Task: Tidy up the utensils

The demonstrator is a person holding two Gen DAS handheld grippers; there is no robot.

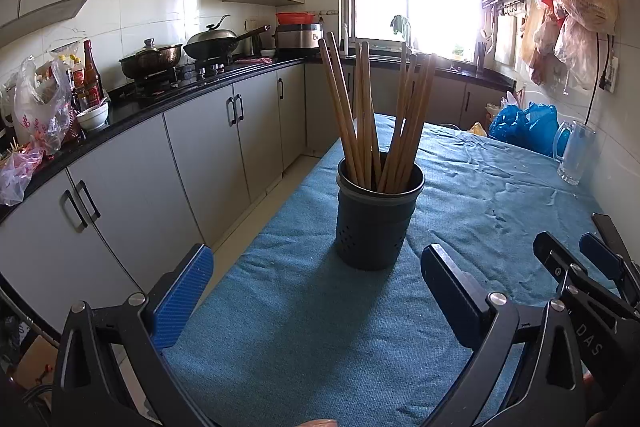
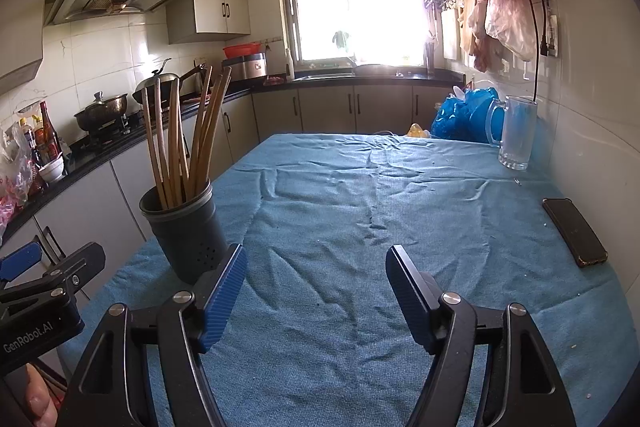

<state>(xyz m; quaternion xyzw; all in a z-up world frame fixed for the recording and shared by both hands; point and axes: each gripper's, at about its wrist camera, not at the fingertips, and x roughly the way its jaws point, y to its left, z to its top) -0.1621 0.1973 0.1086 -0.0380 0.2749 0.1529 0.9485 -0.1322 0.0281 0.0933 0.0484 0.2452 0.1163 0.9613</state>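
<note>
A bundle of long, slim wooden chopsticks [image 1: 370, 115], light brown and plain, is seen standing upright in a dark round plastic utensil holder [image 1: 376, 219] with small drain holes in its lower wall. The sticks are splayed into two leaning groups, and their tips rise well above the rim. The holder is set on a wrinkled blue cloth-covered table [image 1: 460, 179], near its left edge. The left gripper [image 1: 316, 277] is held just short of the holder with its jaws wide apart and nothing between them. The right gripper [image 2: 316, 283] is likewise spread open and empty over bare cloth, the holder being just beside its left finger. An empty clear glass mug [image 2: 516, 133] is placed at the far right, near a black phone [image 2: 574, 231].
</note>
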